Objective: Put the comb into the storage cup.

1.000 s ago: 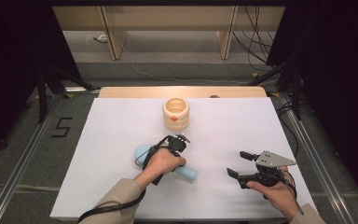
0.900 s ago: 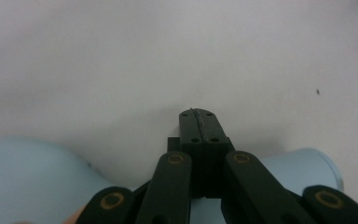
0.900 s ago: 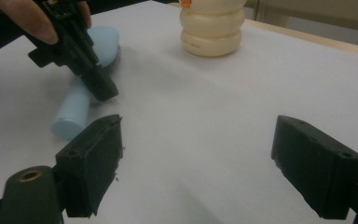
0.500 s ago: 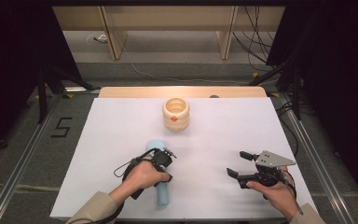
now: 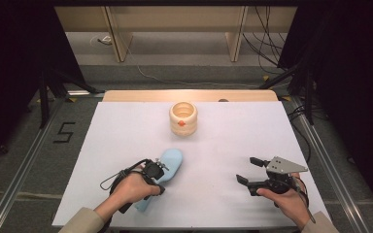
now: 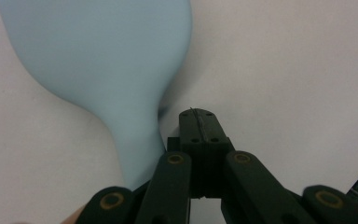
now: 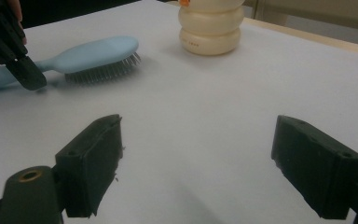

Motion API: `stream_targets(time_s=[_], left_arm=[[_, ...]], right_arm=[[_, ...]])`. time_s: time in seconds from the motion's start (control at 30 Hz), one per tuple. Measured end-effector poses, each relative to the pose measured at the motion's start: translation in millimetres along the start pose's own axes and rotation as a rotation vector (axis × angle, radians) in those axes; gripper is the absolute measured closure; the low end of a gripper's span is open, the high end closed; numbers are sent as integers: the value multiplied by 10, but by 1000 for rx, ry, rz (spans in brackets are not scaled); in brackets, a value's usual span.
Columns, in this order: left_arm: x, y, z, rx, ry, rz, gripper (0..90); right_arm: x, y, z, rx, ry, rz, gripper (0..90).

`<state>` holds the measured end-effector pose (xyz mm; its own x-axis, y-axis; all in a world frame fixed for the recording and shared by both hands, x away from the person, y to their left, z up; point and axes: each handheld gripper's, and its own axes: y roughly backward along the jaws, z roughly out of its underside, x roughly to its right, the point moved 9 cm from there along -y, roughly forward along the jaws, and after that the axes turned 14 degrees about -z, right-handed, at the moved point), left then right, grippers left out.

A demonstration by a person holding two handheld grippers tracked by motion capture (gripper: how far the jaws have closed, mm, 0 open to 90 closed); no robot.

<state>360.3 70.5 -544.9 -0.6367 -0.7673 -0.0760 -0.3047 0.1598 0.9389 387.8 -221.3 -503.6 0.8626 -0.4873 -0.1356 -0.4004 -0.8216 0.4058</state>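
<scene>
A light blue hairbrush (image 5: pixel 171 161) lies bristles down on the white table (image 5: pixel 121 131), its head toward the far right and its handle running back under the left hand. My left gripper (image 5: pixel 161 168) rests against the handle with its jaws shut and nothing between them; in the left gripper view the brush (image 6: pixel 107 70) passes to the left of the closed jaw tips (image 6: pixel 198 125). My right gripper (image 5: pixel 248 170) hovers open at the table's near right, well apart from the brush (image 7: pixel 98 52). Its own view shows wide jaws (image 7: pixel 196 163) over bare table.
A cream ribbed jar (image 5: pixel 183 118) with an orange mark stands at the back centre of the table, and appears again (image 7: pixel 209 29) beyond the brush. The table's wooden far edge (image 5: pixel 189 95) and metal rails (image 5: pixel 320 150) border the work area.
The brush has swung round under the left hand, from lying across to pointing its head far-right. The left hand has shifted left and nearer. The right gripper has stayed put.
</scene>
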Motion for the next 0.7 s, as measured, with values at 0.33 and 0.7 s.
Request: stream_targets(time_s=[0.33,0.7], left_arm=[[-47,4,41,6,-8,-14,898],[-10,153,5,107,-31,41,721]], right_arm=[[1,3,-1,1,1,1,172],[2,5,-3,3,-1,2,171]])
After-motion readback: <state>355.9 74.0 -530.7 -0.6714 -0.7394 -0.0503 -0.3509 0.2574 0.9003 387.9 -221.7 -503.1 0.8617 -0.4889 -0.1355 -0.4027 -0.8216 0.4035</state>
